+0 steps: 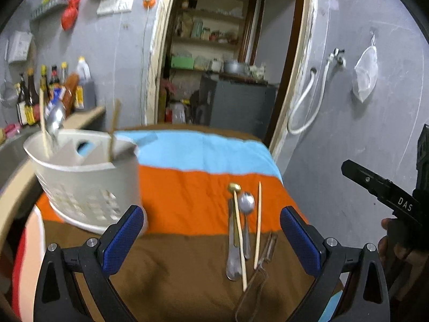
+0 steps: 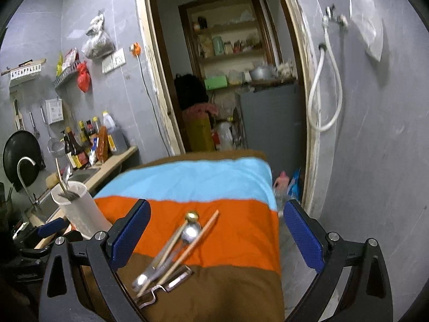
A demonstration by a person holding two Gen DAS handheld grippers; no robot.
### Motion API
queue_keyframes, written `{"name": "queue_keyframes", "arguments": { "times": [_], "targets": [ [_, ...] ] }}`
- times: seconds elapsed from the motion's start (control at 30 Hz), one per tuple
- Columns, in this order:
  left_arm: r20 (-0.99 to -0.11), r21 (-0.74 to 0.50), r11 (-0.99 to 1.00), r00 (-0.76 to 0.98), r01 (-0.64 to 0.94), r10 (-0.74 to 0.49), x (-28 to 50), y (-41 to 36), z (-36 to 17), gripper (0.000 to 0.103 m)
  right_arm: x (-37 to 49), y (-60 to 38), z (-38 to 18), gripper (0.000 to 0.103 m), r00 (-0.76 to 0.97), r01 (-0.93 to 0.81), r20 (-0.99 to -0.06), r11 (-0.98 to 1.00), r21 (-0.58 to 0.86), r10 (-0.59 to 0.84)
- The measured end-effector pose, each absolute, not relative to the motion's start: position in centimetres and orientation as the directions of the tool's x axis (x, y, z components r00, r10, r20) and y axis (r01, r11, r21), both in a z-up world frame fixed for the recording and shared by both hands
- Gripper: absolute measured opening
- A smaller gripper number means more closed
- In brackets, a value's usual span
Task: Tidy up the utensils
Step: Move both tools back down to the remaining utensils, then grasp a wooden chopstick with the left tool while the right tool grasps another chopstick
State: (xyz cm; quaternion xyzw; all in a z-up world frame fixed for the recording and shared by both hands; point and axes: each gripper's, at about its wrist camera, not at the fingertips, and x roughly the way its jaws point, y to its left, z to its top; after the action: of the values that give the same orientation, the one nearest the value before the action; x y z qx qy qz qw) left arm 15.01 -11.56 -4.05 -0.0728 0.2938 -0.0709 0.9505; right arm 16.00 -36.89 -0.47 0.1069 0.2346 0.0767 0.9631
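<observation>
Left hand-held gripper (image 1: 211, 236) low in frame, jaws spread wide, nothing between them — right hand-held gripper (image 2: 214, 230) likewise released. Just beyond, utensils (image 1: 242, 230) lie bunched on the striped cloth (image 1: 187, 187). Farther left, the white holder (image 1: 85, 177) — spoon and chopsticks standing inside.

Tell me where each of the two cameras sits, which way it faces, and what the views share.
Left wrist: on the left gripper, open, facing the doorway across the striped cloth; the right gripper and a hand show at the right edge.
Right wrist: on the right gripper, open, facing the same doorway; the left gripper's blue pad shows at the lower left.
Shared: the white caddy, the loose utensils on the cloth, the bottles.
</observation>
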Motion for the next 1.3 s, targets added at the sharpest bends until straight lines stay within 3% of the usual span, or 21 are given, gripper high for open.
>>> {"name": "queue_keyframes", "arguments": {
  "times": [0.2, 0.27, 0.53, 0.77, 0.87, 1.03, 1.3],
  "targets": [
    [-0.612, -0.201, 0.972, 0.758, 0.125, -0.224, 16.8, -12.8, -6.5, 0.099, 18.7, -37.8, -4.8, 0.096, 0.799, -0.104, -0.539, 0.944, 0.314, 0.267],
    [-0.635, -0.197, 0.97, 0.735, 0.141, -0.236, 17.5, -13.3, -7.2, 0.087, 19.5, -37.8, -6.2, 0.089, 0.774, -0.11, -0.563, 0.936, 0.333, 0.291],
    [-0.685, -0.217, 0.962, 0.676, 0.167, -0.272, 21.6, -14.4, -8.9, 0.06, 23.9, -37.2, -10.9, 0.057, 0.67, -0.15, -0.625, 0.897, 0.416, 0.401],
    [-0.736, -0.267, 0.947, 0.598, 0.176, -0.318, 26.2, -15.0, -10.6, 0.035, 27.4, -36.0, -12.9, 0.044, 0.619, -0.169, -0.632, 0.864, 0.473, 0.467],
    [-0.757, -0.276, 0.945, 0.565, 0.177, -0.328, 27.5, -15.5, -11.5, 0.026, 28.9, -35.4, -13.7, 0.033, 0.589, -0.173, -0.64, 0.85, 0.497, 0.494],
    [-0.779, -0.275, 0.944, 0.533, 0.184, -0.331, 28.7, -16.3, -12.3, 0.016, 30.5, -34.4, -14.6, 0.026, 0.555, -0.183, -0.648, 0.836, 0.517, 0.522],
    [-0.805, -0.25, 0.95, 0.506, 0.185, -0.31, 29.7, -16.9, -12.8, 0.012, 31.7, -33.5, -15.6, 0.025, 0.523, -0.177, -0.663, 0.829, 0.53, 0.536]
  ]
}}
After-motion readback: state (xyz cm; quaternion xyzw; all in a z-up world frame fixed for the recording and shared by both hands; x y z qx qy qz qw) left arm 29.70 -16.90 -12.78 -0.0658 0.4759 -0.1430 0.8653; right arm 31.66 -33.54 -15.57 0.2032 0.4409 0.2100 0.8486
